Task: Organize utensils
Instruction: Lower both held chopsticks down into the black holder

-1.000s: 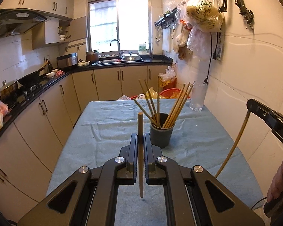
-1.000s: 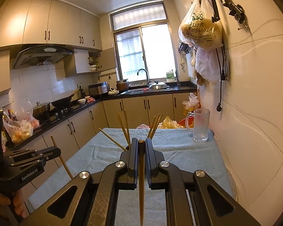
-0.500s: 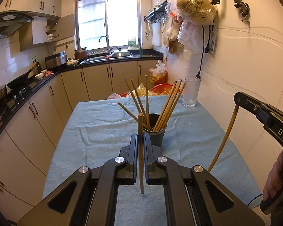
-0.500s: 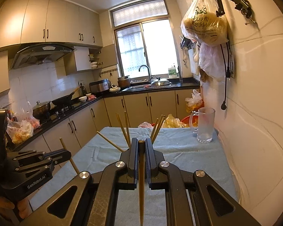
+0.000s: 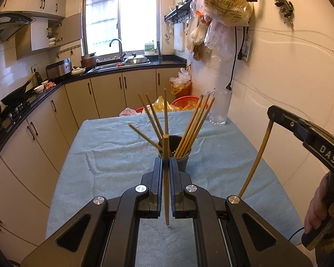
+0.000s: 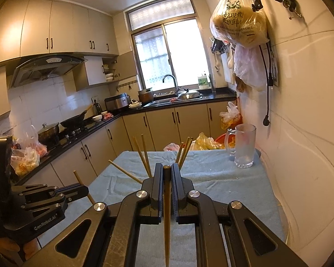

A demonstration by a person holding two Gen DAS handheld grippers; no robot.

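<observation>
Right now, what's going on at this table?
A person is sorting chopsticks into the dark holder on the blue-clothed table. The left tongs grip one chopstick just short of the holder; the right tongs grip another chopstick. Neither is in yet.

"GenRobot.AI" marks the left gripper (image 6: 78,192); "DAS" the right gripper (image 5: 272,116).

Dark grey round holder cup (image 5: 182,155) half hidden behind left tongs (image 5: 165,162), wholly hidden in right view; lower tip of tan wooden chopstick (image 6: 166,222) cut off at bottom edge.
</observation>
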